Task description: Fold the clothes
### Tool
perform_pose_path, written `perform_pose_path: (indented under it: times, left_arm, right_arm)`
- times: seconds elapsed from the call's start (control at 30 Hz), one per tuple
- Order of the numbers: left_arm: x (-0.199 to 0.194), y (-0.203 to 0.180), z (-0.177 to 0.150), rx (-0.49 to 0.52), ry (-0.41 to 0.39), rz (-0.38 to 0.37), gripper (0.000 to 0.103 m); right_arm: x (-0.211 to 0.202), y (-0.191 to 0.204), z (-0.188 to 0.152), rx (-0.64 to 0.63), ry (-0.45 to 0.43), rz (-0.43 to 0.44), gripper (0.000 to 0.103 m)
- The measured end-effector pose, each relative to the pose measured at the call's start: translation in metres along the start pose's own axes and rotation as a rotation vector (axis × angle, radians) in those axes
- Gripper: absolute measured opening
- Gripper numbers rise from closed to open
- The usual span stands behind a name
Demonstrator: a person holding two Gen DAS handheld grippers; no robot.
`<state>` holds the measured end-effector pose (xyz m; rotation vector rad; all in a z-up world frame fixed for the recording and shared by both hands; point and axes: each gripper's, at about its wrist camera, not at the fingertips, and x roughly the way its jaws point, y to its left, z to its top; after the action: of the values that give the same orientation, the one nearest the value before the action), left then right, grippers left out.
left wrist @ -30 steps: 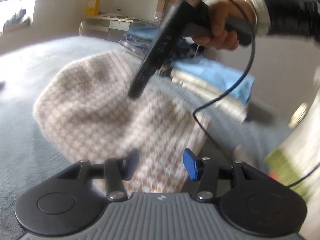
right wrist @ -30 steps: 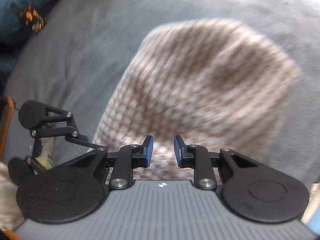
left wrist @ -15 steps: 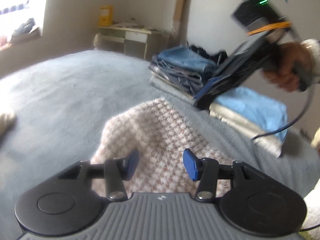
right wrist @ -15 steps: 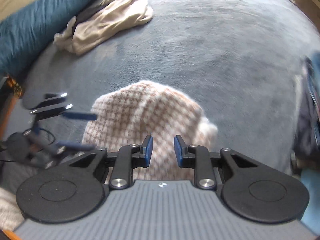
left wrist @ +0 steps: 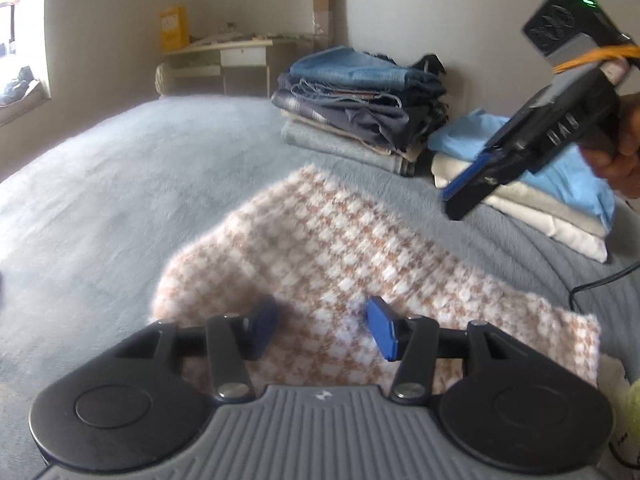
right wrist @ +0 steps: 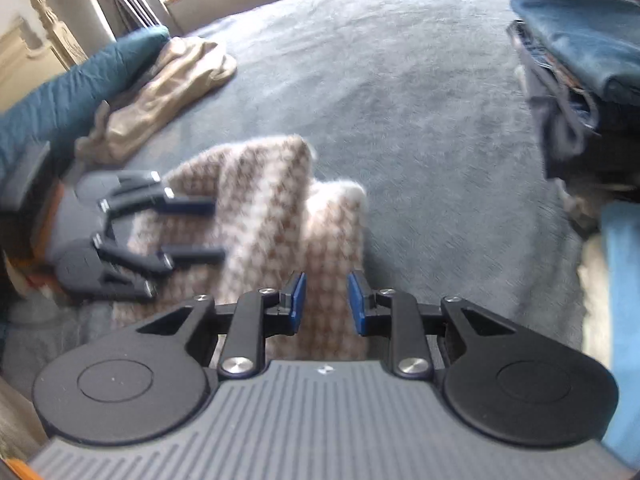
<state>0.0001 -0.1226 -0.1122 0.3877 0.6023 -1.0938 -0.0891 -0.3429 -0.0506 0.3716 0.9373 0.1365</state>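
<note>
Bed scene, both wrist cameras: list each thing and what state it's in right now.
Houndstooth sweater: folded over, lying on the bed.
Jeans stack: folded, piled.
Light-blue and white stack: folded.
Beige garment: crumpled, unfolded.
Left claw: open, holding nothing.
Right claw: opening, holding nothing.

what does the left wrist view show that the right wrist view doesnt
Only the left wrist view shows the desk by the wall, the yellow box on it, and a hand holding the right gripper, whose jaws are opening on nothing.

Only the right wrist view shows the tan garment and the teal pillow.

Both show the checked sweater, the grey bedspread, the jeans stack, the light blue stack and the open left gripper.
</note>
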Motion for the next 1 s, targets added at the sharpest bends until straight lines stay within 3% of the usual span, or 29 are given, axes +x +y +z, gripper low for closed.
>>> perform_pose_path:
  times: [0.1, 0.33, 0.37, 0.4, 0.43, 0.5, 0.6, 0.67, 0.77, 0.87, 0.93, 1.0]
  left_arm:
    - [-0.001, -0.002, -0.003, 0.019, -0.020, 0.003, 0.052]
    - [0.002, -0.002, -0.009, 0.026, -0.065, 0.003, 0.053]
    - [0.002, -0.001, -0.009, 0.024, -0.068, 0.000, 0.053]
    - [0.002, 0.000, -0.009, 0.018, -0.069, -0.005, 0.053]
    - [0.001, 0.000, -0.008, 0.018, -0.070, -0.006, 0.053]
    - [-0.001, -0.001, -0.006, 0.018, -0.076, -0.008, 0.053]
    - [-0.006, -0.002, 0.000, -0.009, -0.101, -0.040, 0.053]
    - [-0.002, -0.006, 0.001, -0.003, -0.098, -0.053, 0.053]
    - [0.014, -0.015, 0.000, 0.033, -0.057, -0.024, 0.053]
    - [0.020, -0.014, 0.001, 0.015, -0.061, -0.036, 0.054]
    - [0.021, -0.013, 0.000, 0.009, -0.065, -0.041, 0.054]
    - [0.021, -0.013, 0.000, 0.007, -0.066, -0.044, 0.055]
  right_arm:
    - [0.016, -0.015, 0.008, 0.068, -0.019, 0.121, 0.052]
    - [0.070, -0.035, 0.009, 0.151, 0.034, 0.236, 0.052]
    - [0.076, -0.039, 0.006, 0.181, 0.038, 0.258, 0.045]
    - [0.079, -0.042, 0.003, 0.209, 0.039, 0.289, 0.024]
    - [0.078, -0.043, 0.001, 0.225, 0.030, 0.314, 0.017]
    - [0.071, -0.040, -0.002, 0.225, 0.002, 0.345, 0.008]
    - [0.043, -0.029, -0.004, 0.173, -0.060, 0.371, 0.008]
    - [0.028, -0.025, -0.009, 0.143, -0.078, 0.355, 0.008]
    - [0.038, -0.043, -0.020, 0.226, -0.042, 0.293, 0.009]
    - [0.052, -0.062, -0.027, 0.303, 0.001, 0.233, 0.030]
    - [0.044, -0.061, -0.023, 0.305, -0.013, 0.201, 0.031]
    - [0.021, -0.046, -0.013, 0.196, -0.060, 0.130, 0.032]
